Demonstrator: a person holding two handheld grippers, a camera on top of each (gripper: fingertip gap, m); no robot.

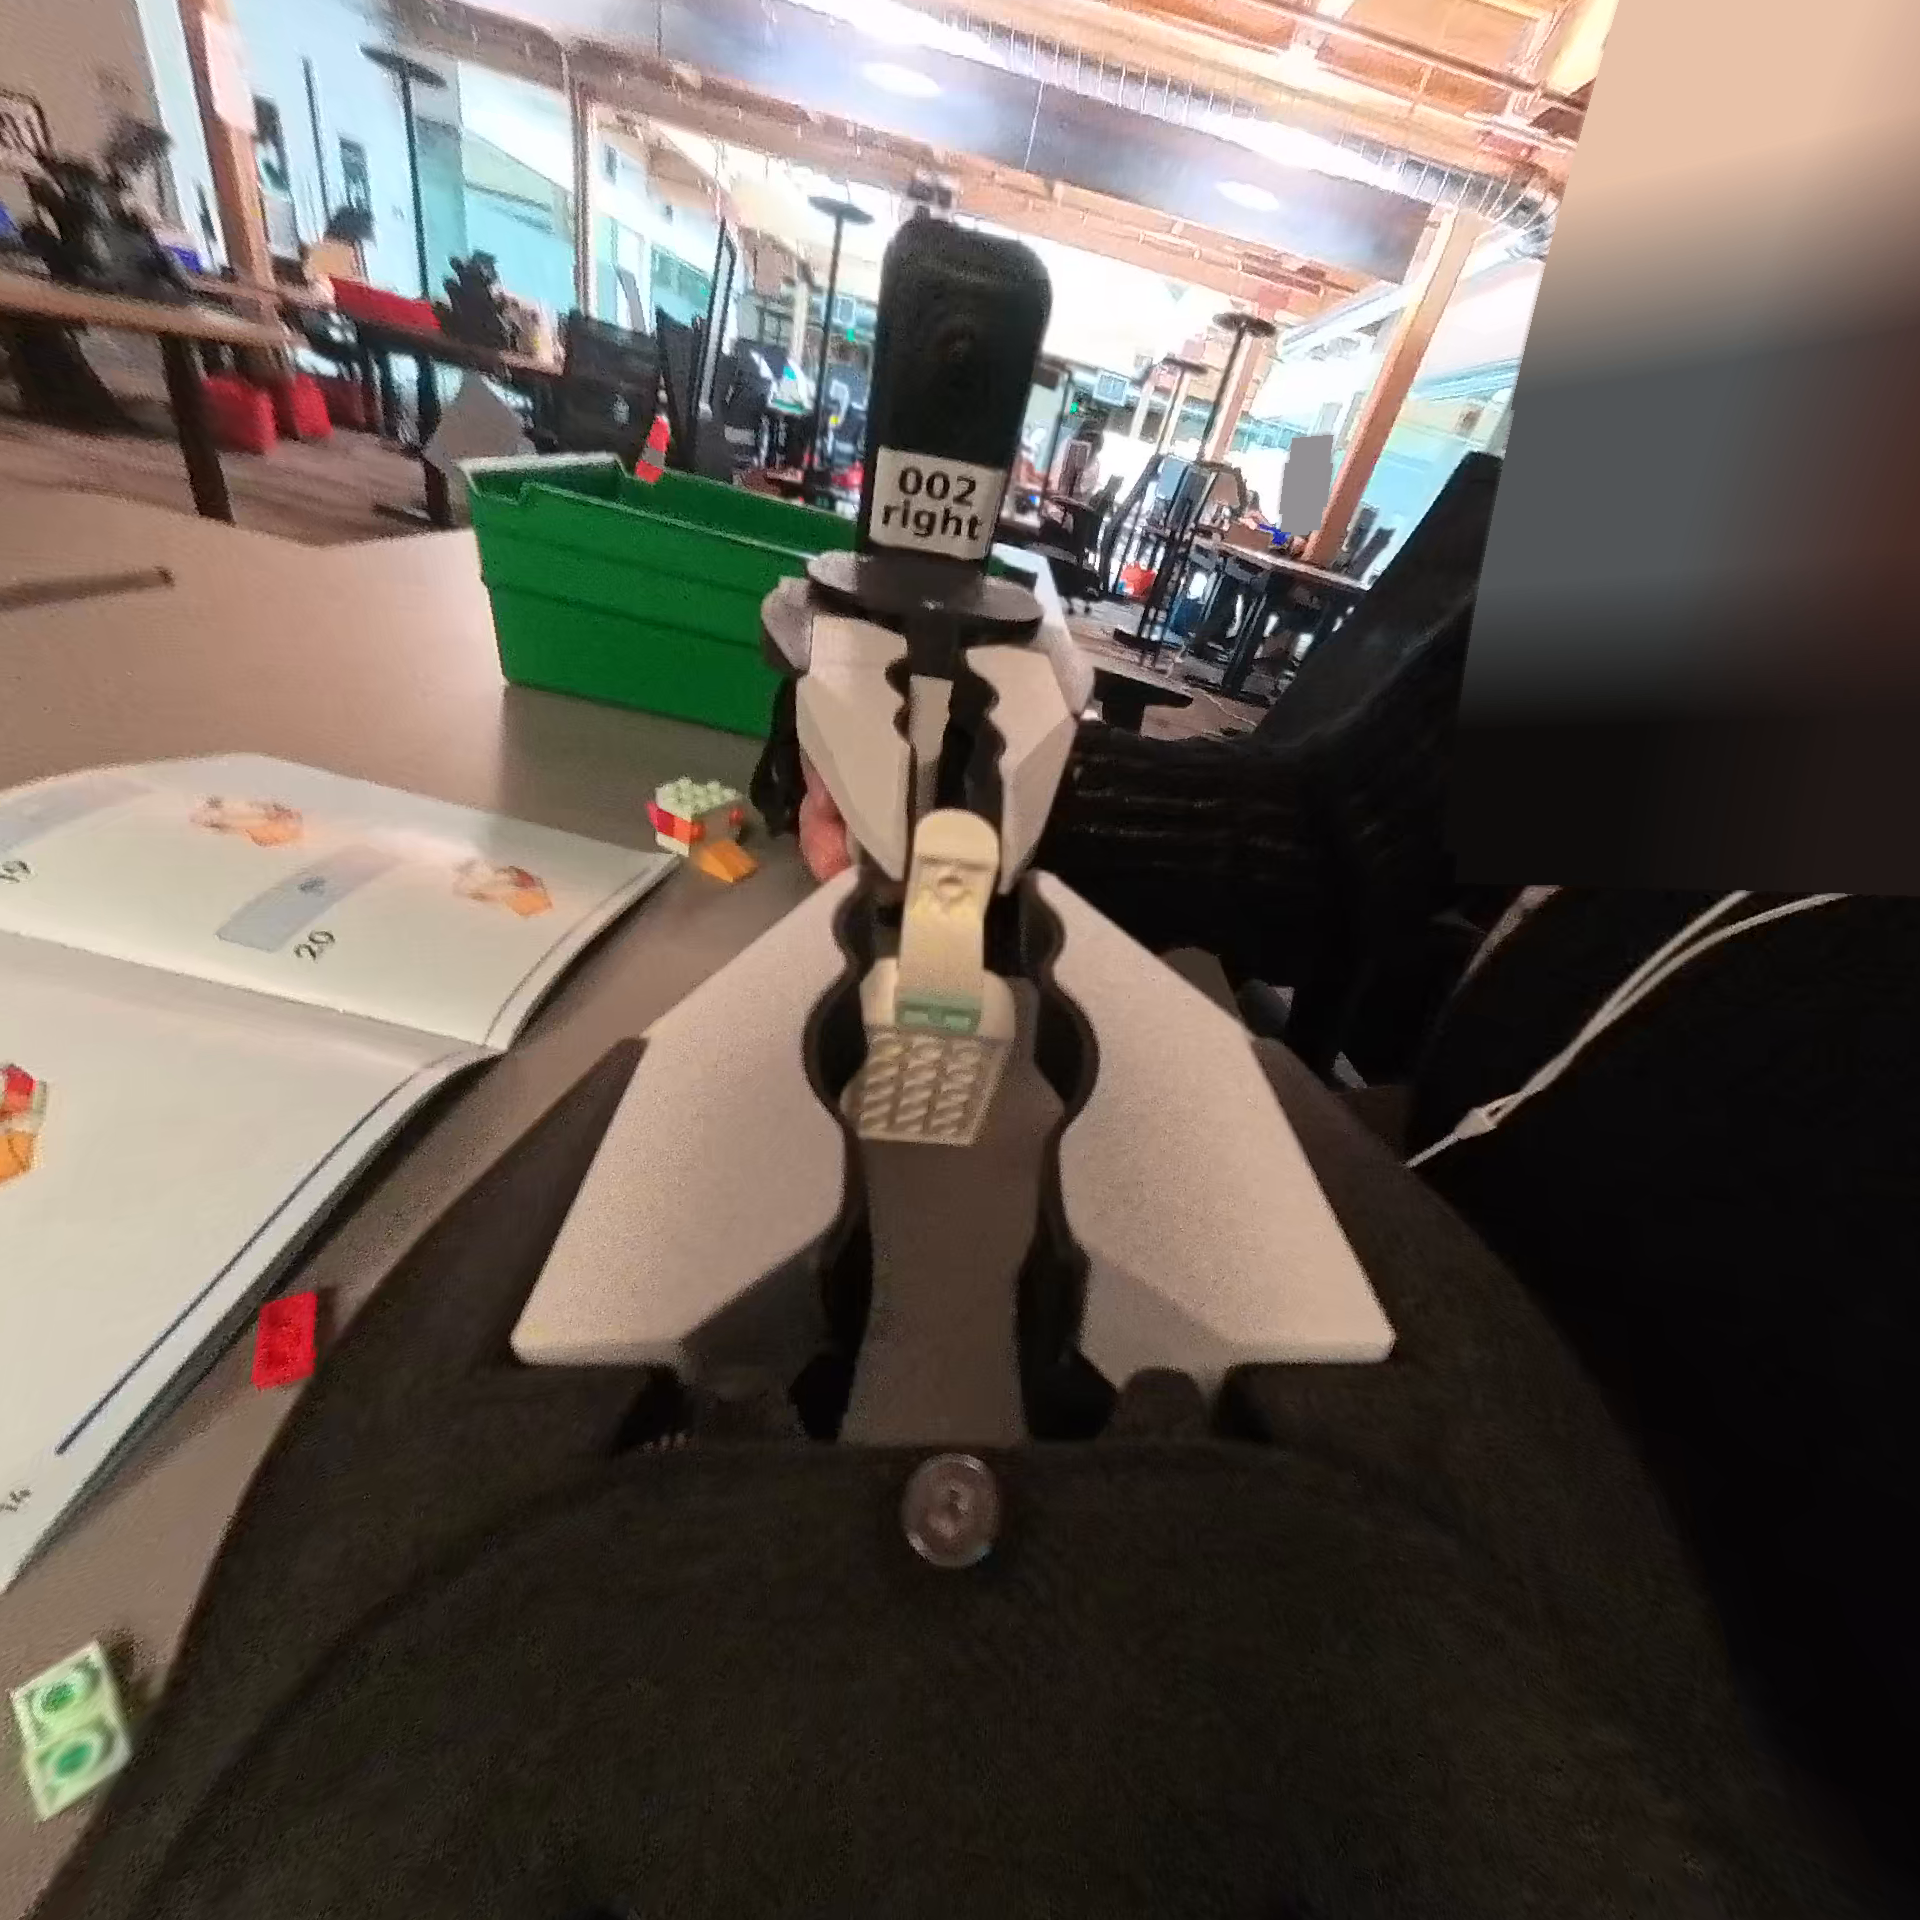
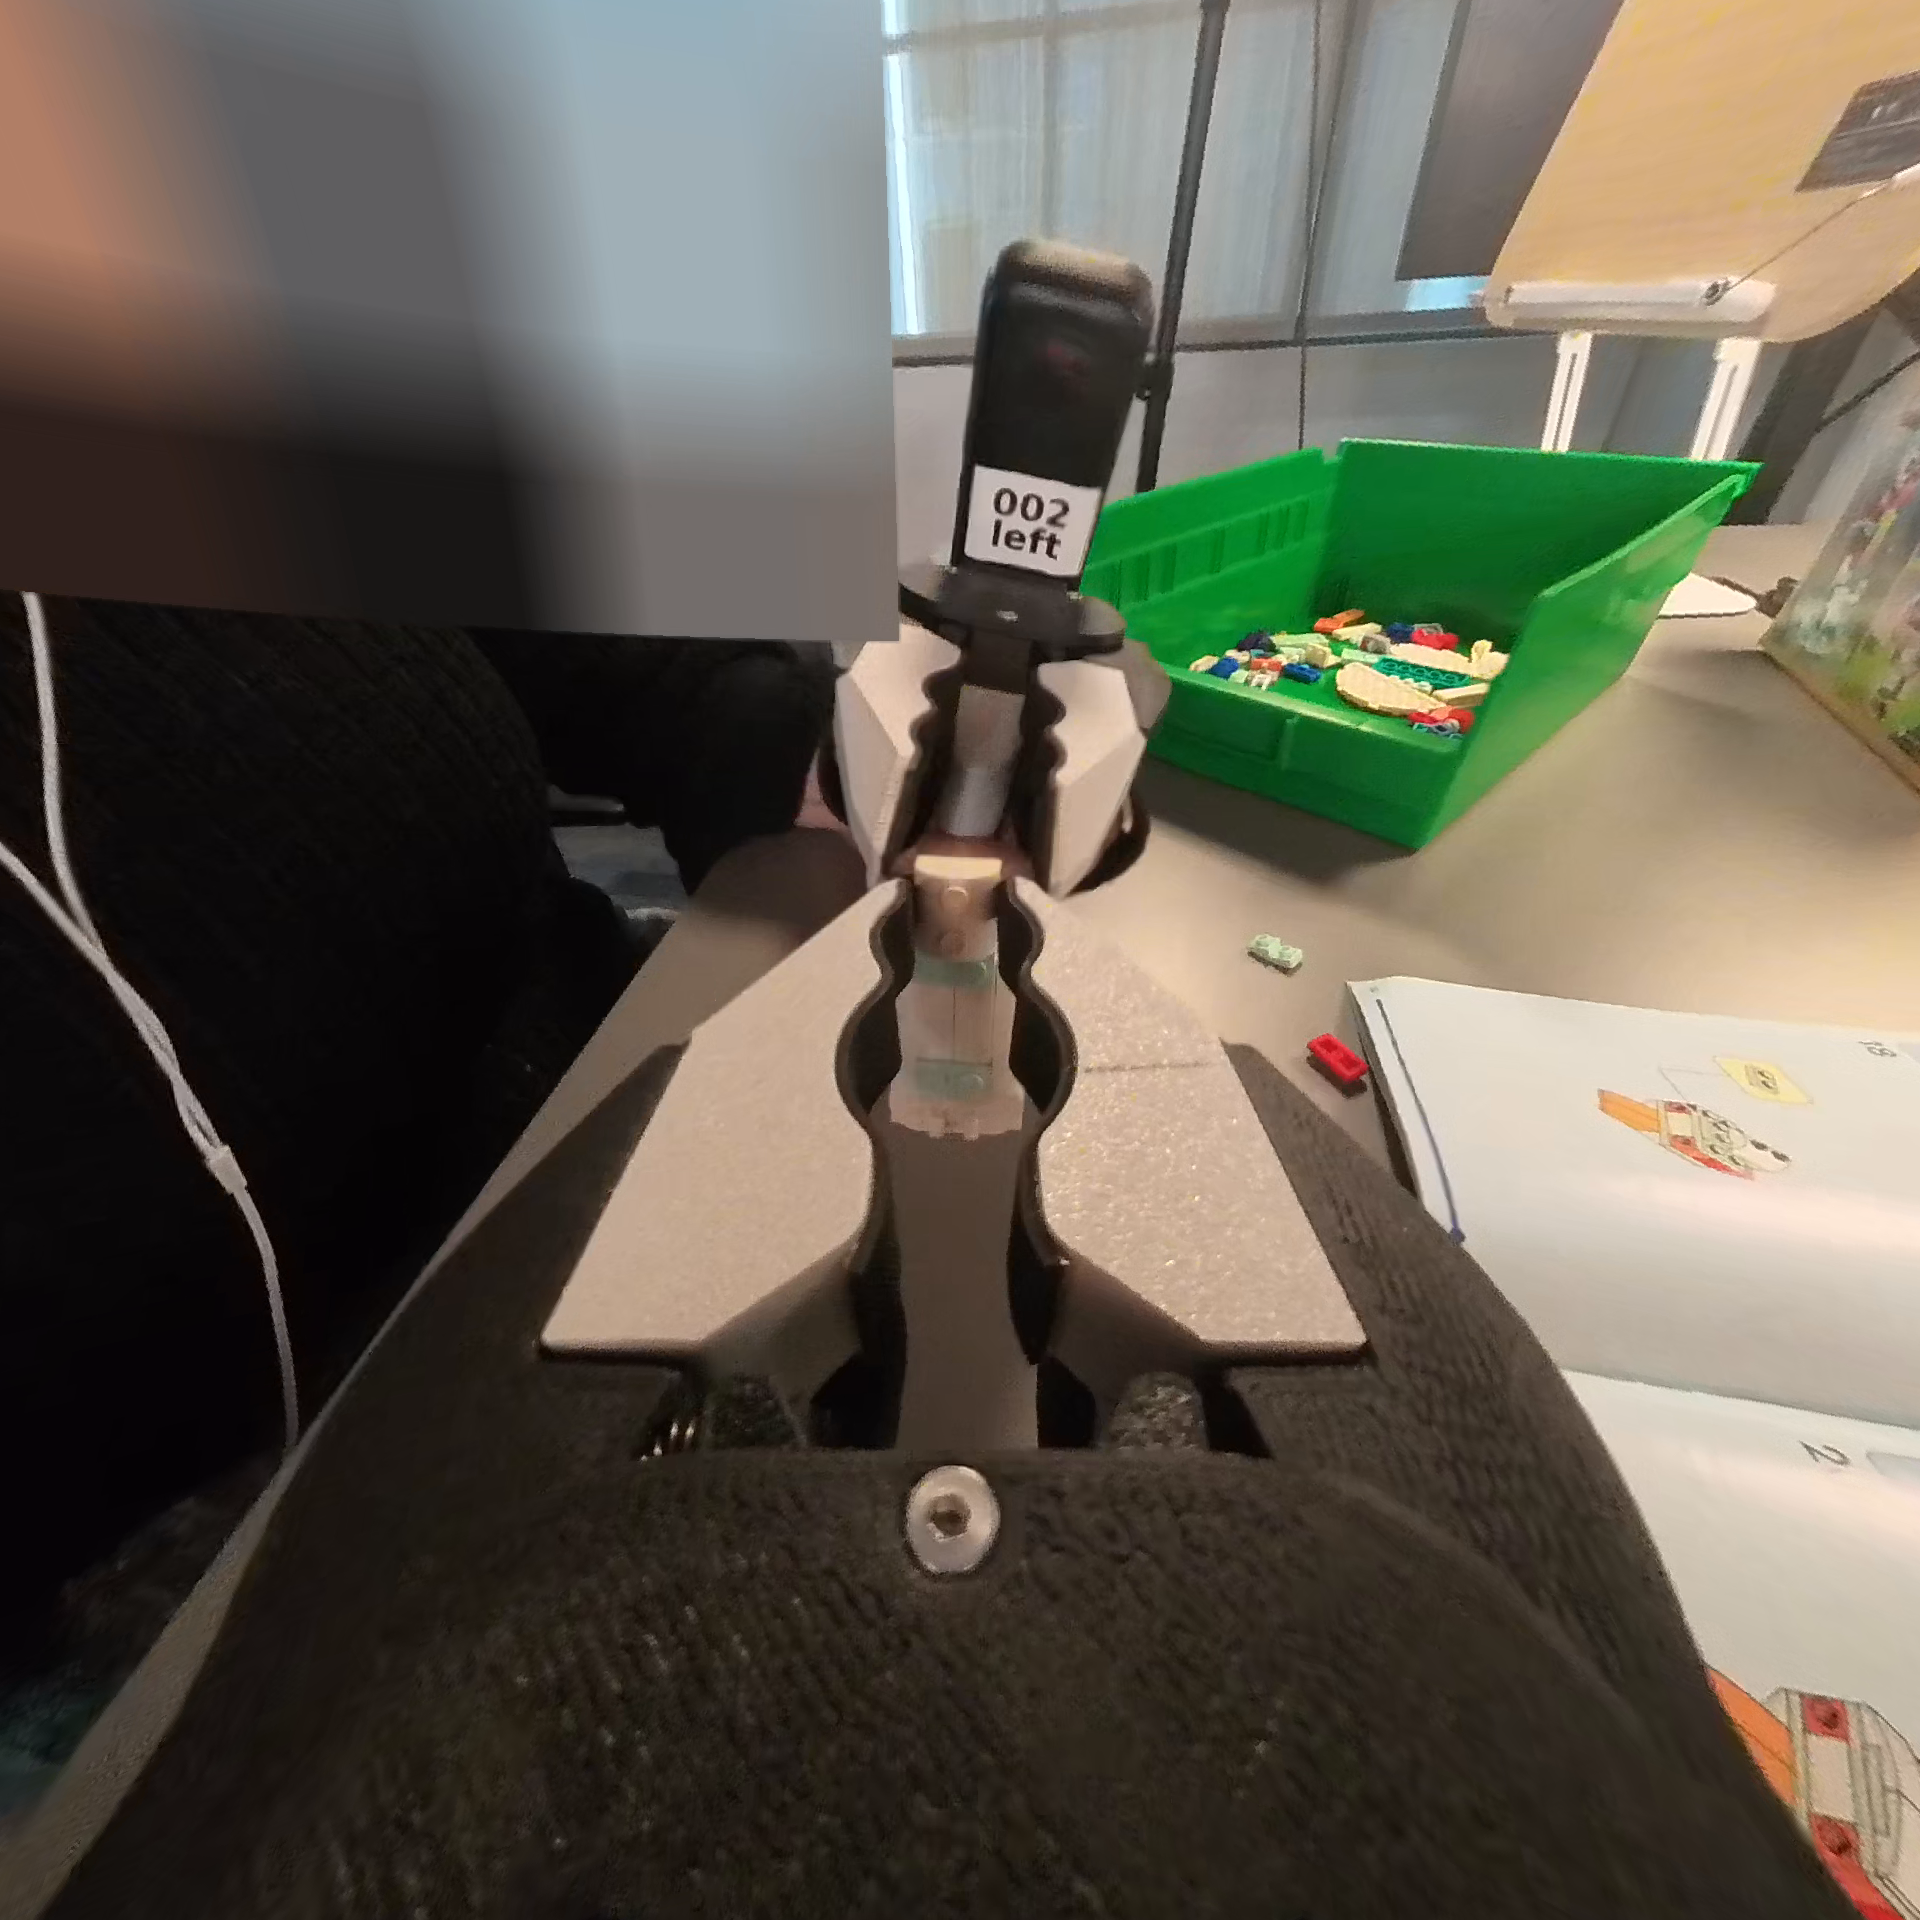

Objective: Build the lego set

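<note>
Left gripper [image 1: 940, 914]: coarse-textured black printed body, two broad pale-grey wedge fingers [image 1: 707, 1153] with wavy black inner edges. One silver hex-socket screw [image 1: 949, 1510] sits centred on the body behind the fingers.

Right gripper [image 2: 951, 914]: same build, with black textured shell, grey angular fingers [image 2: 727, 1184] with scalloped black liners and a silver socket screw [image 2: 950, 1524]; a small coil spring is visible at the left finger root.

Each unit carries an upright black camera pod [image 1: 961, 353] on a round black disc, with a white printed label at its base.

Person: black ribbed knit sleeve [image 1: 1195, 821], dark top, thin white cord [image 2: 223, 1153] hanging across it.
</note>
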